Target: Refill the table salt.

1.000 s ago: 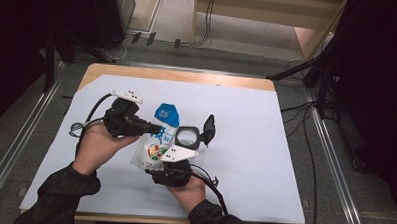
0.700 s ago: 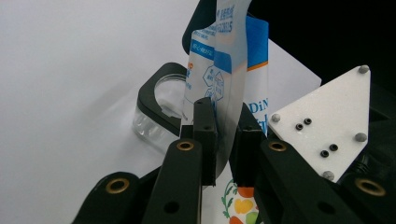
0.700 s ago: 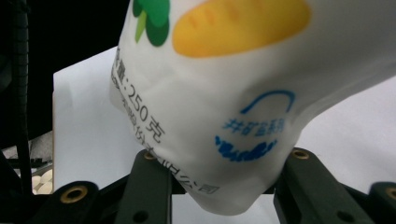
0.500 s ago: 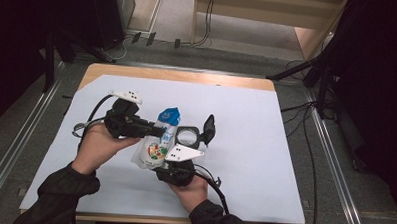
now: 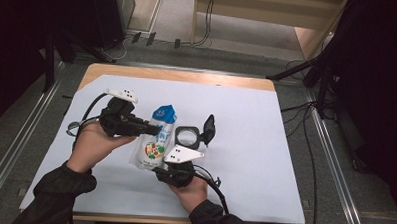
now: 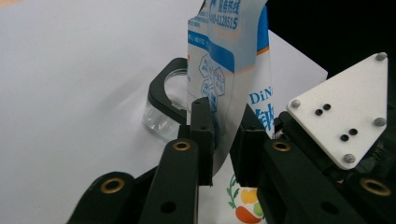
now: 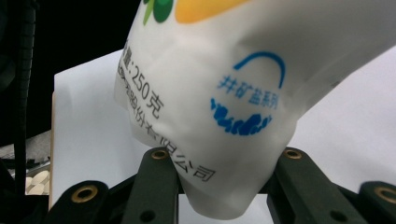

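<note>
The white-and-blue bag (image 5: 154, 140) stands tilted near the middle of the counter (image 5: 265, 159), held at both ends. The left tool (image 5: 148, 128) pinches its upper part; the right tool (image 5: 168, 166), whose jaws have just been closing, clamps the bottom. The open jar (image 5: 187, 137) sits just right of the bag.

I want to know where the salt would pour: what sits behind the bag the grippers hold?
Behind the bag, in the left gripper view, a small clear jar with a black flip lid stands on the white table. The bag covers the jar's right side.
</note>
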Demonstrator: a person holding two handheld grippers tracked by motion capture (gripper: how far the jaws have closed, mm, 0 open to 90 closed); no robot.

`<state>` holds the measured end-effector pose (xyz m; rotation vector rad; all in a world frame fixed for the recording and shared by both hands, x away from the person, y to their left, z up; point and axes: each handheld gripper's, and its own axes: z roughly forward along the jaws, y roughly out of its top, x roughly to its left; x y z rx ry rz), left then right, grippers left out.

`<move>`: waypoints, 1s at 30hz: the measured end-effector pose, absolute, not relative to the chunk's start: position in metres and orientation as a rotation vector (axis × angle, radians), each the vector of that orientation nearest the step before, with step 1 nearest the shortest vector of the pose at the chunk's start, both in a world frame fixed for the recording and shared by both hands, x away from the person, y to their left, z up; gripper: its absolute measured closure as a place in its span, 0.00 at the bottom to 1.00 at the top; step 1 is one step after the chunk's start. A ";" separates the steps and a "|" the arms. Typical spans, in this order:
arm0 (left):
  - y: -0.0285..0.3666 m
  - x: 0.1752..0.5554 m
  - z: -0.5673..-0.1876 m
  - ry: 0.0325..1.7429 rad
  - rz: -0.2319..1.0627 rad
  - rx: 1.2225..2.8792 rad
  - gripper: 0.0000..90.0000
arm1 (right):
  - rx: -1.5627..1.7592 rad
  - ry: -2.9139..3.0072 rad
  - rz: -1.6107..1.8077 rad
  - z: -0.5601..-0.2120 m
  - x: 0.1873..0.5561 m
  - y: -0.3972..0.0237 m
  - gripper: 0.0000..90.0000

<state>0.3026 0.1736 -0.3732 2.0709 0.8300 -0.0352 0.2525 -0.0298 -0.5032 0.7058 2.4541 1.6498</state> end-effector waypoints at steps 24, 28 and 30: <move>0.135 0.311 -0.392 0.836 -0.045 2.198 1.00 | 0.837 2.496 1.586 -0.514 0.248 -0.028 0.70; 0.135 0.313 -0.394 0.832 -0.061 2.188 1.00 | 0.860 2.494 1.627 -0.514 0.247 -0.029 0.73; 0.136 0.314 -0.395 0.826 -0.071 2.175 1.00 | 0.867 2.497 1.649 -0.514 0.247 -0.029 0.74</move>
